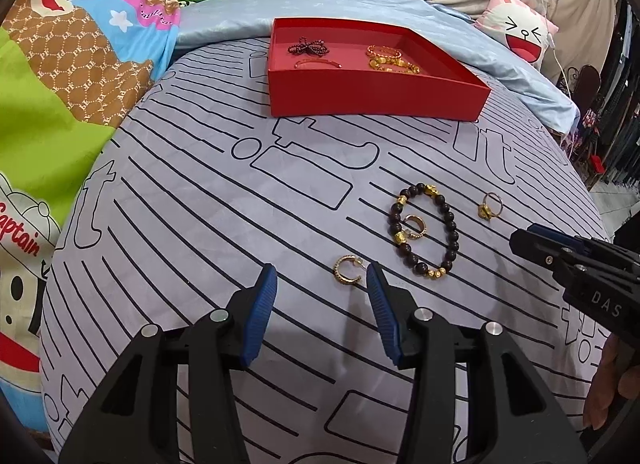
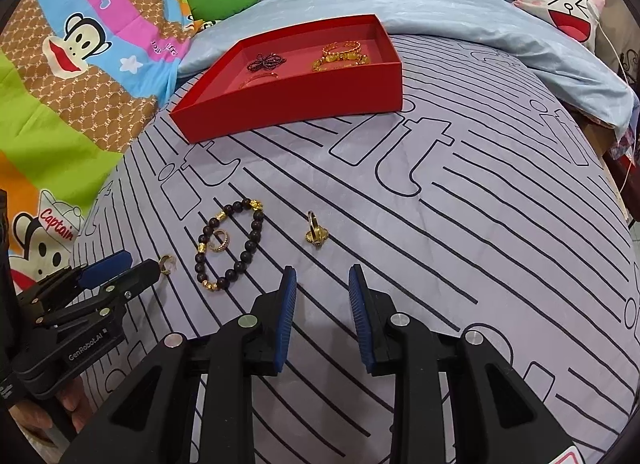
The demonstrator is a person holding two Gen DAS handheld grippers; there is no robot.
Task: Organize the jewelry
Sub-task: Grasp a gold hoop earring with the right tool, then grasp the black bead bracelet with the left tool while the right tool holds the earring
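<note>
A red tray (image 1: 376, 90) (image 2: 288, 104) at the back of the bed holds a dark bow-shaped piece (image 1: 308, 46) and gold bracelets (image 1: 390, 58). On the grey striped sheet lie a dark bead bracelet (image 1: 424, 228) (image 2: 230, 242) with a gold hoop earring (image 1: 414, 226) inside it, a second gold hoop earring (image 1: 349, 270) (image 2: 167, 263), and a gold ring (image 1: 489, 206) (image 2: 315, 229). My left gripper (image 1: 322, 284) is open and empty, just behind the loose hoop earring. My right gripper (image 2: 322, 284) is open and empty, just short of the gold ring.
A colourful cartoon blanket (image 1: 60, 76) lies to the left, a blue quilt (image 1: 360, 0) behind the tray, and a pink face pillow (image 1: 520, 30) at the back right. The bed's edge falls away on the right.
</note>
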